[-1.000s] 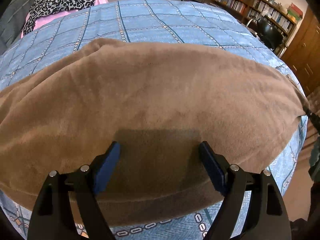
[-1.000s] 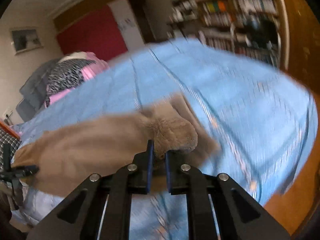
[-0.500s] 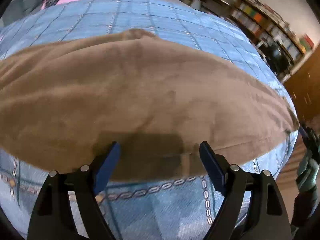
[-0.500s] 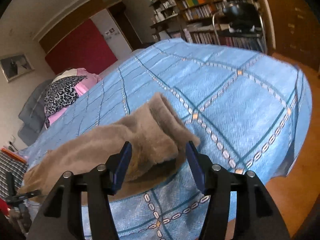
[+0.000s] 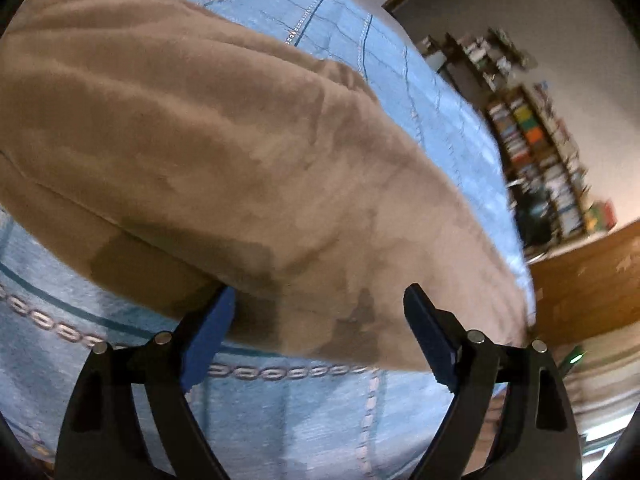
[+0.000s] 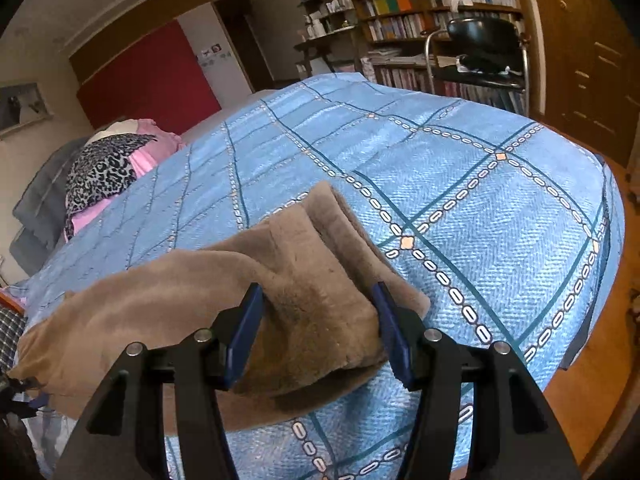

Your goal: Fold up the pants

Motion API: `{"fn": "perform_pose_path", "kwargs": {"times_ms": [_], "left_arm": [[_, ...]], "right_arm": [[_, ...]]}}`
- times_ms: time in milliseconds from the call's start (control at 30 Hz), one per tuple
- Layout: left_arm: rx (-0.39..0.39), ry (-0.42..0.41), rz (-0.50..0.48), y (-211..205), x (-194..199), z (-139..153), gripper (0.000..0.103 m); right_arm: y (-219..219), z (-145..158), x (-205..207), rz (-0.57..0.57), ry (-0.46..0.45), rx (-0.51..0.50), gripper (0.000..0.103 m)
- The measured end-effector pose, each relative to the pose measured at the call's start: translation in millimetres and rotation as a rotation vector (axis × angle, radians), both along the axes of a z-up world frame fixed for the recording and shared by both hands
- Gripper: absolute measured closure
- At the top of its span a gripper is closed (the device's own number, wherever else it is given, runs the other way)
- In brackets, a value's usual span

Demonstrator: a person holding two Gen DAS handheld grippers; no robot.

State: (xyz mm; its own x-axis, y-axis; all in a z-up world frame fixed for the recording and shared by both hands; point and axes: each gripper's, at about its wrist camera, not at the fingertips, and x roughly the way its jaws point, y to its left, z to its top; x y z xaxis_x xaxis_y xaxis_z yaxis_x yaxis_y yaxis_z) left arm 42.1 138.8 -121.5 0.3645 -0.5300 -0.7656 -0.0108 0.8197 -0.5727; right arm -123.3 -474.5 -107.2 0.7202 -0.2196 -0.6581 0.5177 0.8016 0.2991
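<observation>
One pair of brown pants (image 6: 304, 296) is laid on one blue bedspread (image 6: 480, 184) | left gripper (image 5: 316, 316) spread | right gripper (image 6: 316, 312) spread astride cuffs | no writing legible

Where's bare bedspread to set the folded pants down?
Bare bedspread lies right of the brown pants, out to the bed's edge by the chair. More runs beyond the pants toward the pillows. The near-left strip is crowded: pants and both open grippers, right, left.

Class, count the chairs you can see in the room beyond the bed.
1: a black chair stands before the bookshelf, past the bed's far corner. Others may be hidden.
</observation>
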Motion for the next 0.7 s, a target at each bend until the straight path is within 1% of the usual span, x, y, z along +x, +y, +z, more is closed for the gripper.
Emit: {"fn": "perform_pose_path", "kwargs": {"times_ms": [33,167,233,267,300,333,400,433,467,533,567,667,700], "left_arm": [[-0.023,0.015,0.015,0,3,-2,0.013],[-0.031,0.043,0.056,-4,9,-8,0.012],[-0.042,0.052,0.079,-4,12,-9,0.012],[-0.054,0.058,0.099,-3,12,-11,0.015],[-0.064,0.060,0.108,-4,13,-11,0.027],[-0.076,0.065,0.114,-3,13,-12,0.038],[-0.103,0.098,0.124,2,13,-17,0.083],[-0.108,0.117,0.136,4,11,-21,0.092],[-0.114,0.127,0.142,5,8,-22,0.096],[-0.124,0.123,0.153,6,4,-20,0.097],[-0.116,0.109,0.147,5,-1,-14,0.098],[-0.067,0.081,0.111,2,-12,4,0.098],[-0.051,0.077,0.097,5,-18,9,0.098]], "right_arm": [[0,-1,0,-0.001,0.002,0.000,0.046],[-2,-4,0,-0.007,0.002,0.002,0.046],[-2,-4,0,-0.006,0.003,-0.002,0.046],[-1,-4,0,-0.006,0.004,-0.006,0.046],[-1,-4,0,-0.006,0.006,-0.011,0.046],[-1,-4,0,-0.008,0.009,-0.014,0.046],[0,-5,0,-0.010,0.012,-0.017,0.046],[0,-6,1,-0.011,0.015,-0.019,0.046],[0,-7,1,-0.013,0.018,-0.021,0.046],[0,-9,3,-0.020,0.028,-0.023,0.046],[-1,-9,3,-0.023,0.031,-0.024,0.046],[0,-8,3,-0.039,0.038,-0.045,0.052],[2,-5,3,-0.037,0.040,-0.064,0.056]]}}
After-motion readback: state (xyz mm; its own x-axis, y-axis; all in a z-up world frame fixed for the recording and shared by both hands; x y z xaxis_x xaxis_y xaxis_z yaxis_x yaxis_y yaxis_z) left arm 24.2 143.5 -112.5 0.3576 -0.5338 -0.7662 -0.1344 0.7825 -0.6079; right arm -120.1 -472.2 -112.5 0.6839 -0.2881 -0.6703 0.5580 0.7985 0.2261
